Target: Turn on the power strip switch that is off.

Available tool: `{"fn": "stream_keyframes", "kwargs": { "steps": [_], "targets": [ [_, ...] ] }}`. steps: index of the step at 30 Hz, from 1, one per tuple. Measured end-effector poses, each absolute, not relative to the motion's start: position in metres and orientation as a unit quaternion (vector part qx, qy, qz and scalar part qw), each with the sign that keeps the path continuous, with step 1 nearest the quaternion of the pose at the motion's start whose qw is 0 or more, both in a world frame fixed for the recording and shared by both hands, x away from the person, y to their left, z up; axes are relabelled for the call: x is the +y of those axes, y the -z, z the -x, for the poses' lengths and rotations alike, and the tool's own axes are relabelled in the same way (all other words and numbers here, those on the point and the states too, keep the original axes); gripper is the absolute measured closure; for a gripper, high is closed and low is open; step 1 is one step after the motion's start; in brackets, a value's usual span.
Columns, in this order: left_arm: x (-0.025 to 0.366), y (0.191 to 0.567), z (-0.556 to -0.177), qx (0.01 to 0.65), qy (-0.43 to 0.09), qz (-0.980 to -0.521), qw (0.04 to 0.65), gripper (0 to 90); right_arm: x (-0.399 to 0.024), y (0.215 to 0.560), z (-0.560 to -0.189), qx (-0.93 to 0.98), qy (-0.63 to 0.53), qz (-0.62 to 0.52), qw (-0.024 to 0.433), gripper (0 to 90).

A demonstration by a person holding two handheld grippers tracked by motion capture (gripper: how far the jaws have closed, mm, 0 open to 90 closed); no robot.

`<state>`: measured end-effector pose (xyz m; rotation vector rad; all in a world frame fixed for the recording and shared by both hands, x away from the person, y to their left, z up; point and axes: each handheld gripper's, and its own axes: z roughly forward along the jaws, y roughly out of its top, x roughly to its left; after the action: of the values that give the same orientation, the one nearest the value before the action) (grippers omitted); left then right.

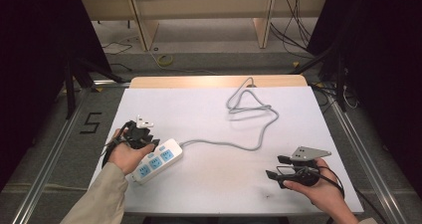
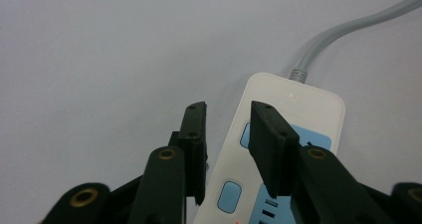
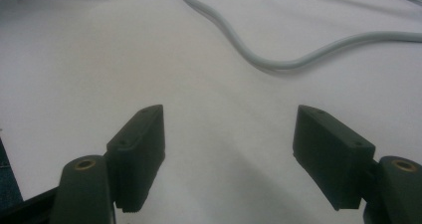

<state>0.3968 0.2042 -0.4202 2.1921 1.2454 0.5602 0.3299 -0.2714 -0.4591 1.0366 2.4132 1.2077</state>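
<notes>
Nearest to me, item one: right gripper [image 1: 273, 167], held in the right hand [image 1: 318, 186] at the near right of the table [image 1: 298, 114]. Its own view shows both black jaws spread wide over bare white surface, nothing between them; released.

Item two: left gripper [image 2: 226, 119], held in the left hand [image 1: 128, 154] at the near left. Jaws stand a narrow gap apart above the edge of the power strip [image 2: 293, 109]. One jaw hangs over the strip's body, the other over the table beside it. I cannot tell whether either jaw touches it; nothing is clamped.

Item three: power strip, white with pale blue socket panels, lying flat at the near left, angled toward the table's middle.

Item four: grey cable [image 1: 239, 144], running from the strip's far end across the middle, looping near the far edge.
</notes>
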Motion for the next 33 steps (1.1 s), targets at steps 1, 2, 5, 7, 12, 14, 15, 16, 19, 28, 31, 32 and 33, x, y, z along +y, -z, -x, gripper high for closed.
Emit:
{"fn": "stream_keyframes", "kwargs": {
  "steps": [1, 2, 5, 7, 12, 14, 15, 16, 19, 28, 31, 32, 33],
  "targets": [
    [0.204, 0.420, -0.397, 0.462, -0.210, -0.816, 0.277, 65.6, -0.271, 0.459, -0.330, 0.828, -0.414, -0.356, 0.125, 29.3],
    [0.204, 0.419, -0.397, 0.461, -0.212, -0.816, 0.277, 65.0, -0.272, 0.459, -0.330, 0.829, -0.414, -0.355, 0.125, 29.3],
    [0.203, 0.419, -0.396, 0.464, -0.214, -0.811, 0.284, 62.0, -0.272, 0.459, -0.330, 0.829, -0.414, -0.356, 0.125, 29.3],
    [0.203, 0.419, -0.397, 0.463, -0.215, -0.810, 0.288, 58.9, -0.271, 0.459, -0.330, 0.828, -0.415, -0.356, 0.125, 29.3],
    [0.202, 0.420, -0.398, 0.443, -0.222, -0.814, 0.304, 48.3, -0.271, 0.459, -0.330, 0.829, -0.415, -0.355, 0.125, 29.2],
    [0.202, 0.420, -0.398, 0.434, -0.222, -0.814, 0.316, 44.8, -0.271, 0.459, -0.330, 0.828, -0.415, -0.355, 0.125, 29.2],
    [0.201, 0.420, -0.398, 0.432, -0.219, -0.815, 0.319, 44.4, -0.271, 0.459, -0.330, 0.828, -0.415, -0.356, 0.124, 29.2],
    [0.202, 0.420, -0.398, 0.431, -0.213, -0.815, 0.322, 42.9, -0.271, 0.459, -0.330, 0.829, -0.415, -0.355, 0.124, 29.2],
    [0.202, 0.420, -0.399, 0.432, -0.214, -0.813, 0.327, 37.4, -0.271, 0.459, -0.330, 0.829, -0.415, -0.355, 0.124, 29.2],
    [0.197, 0.418, -0.397, 0.425, -0.208, -0.809, 0.349, 24.2, -0.271, 0.459, -0.330, 0.829, -0.415, -0.355, 0.124, 29.1],
    [0.195, 0.418, -0.396, 0.417, -0.209, -0.807, 0.361, 22.5, -0.271, 0.459, -0.330, 0.828, -0.415, -0.355, 0.124, 29.2],
    [0.195, 0.417, -0.396, 0.416, -0.209, -0.807, 0.364, 22.0, -0.271, 0.459, -0.330, 0.828, -0.415, -0.355, 0.124, 29.2],
    [0.194, 0.417, -0.396, 0.414, -0.209, -0.806, 0.369, 21.6, -0.271, 0.459, -0.330, 0.828, -0.416, -0.355, 0.125, 29.1]
  ]
}}
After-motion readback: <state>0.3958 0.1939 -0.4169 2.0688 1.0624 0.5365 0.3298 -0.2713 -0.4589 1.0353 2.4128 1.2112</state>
